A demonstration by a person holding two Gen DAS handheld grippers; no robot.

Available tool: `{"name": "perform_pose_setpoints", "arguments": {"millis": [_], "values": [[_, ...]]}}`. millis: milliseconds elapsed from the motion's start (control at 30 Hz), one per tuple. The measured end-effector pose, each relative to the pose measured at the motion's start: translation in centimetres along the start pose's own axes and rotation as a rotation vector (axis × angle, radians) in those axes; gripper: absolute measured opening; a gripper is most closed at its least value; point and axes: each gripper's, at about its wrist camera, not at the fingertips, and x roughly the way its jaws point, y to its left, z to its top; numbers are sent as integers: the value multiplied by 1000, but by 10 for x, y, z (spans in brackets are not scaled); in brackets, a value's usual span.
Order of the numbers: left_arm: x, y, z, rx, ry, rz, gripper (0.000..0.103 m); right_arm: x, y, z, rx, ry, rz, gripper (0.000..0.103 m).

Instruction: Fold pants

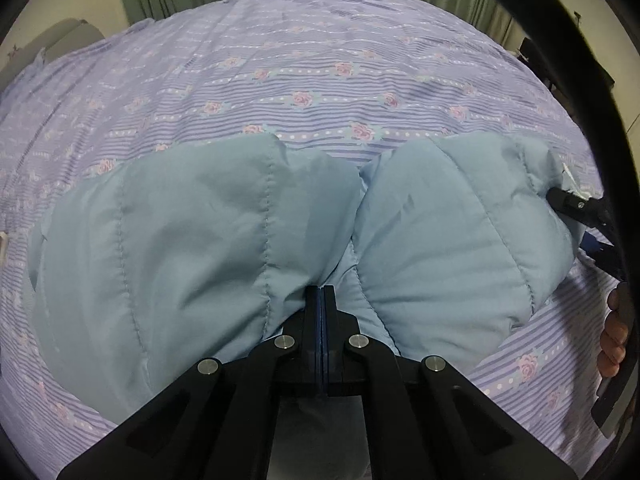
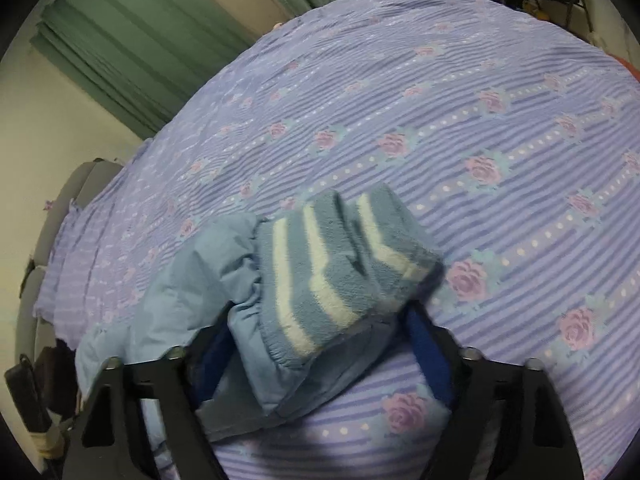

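Two grippers on pants [image 1: 192, 240], long axis crosswise on bedspread [image 1: 304, 64]. Left gripper [image 1: 322, 300] pinching fabric; right gripper [image 2: 320, 332] spread around striped-lined edge. Far ends hidden.

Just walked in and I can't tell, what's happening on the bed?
Someone is folding light blue quilted pants on a purple rose-print bedsheet, working a handheld claw in each hand. The left claw is shut on the fabric near the middle. The right claw stands open around the end with the striped fleece cuff, so that grasp looks unfinished.
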Motion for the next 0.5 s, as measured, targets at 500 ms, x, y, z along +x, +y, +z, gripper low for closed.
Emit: {"name": "perform_pose_setpoints", "arguments": {"millis": [500], "values": [[0, 3, 18, -46, 79, -62, 4, -93, 133, -17, -412, -164, -256, 39]]}}
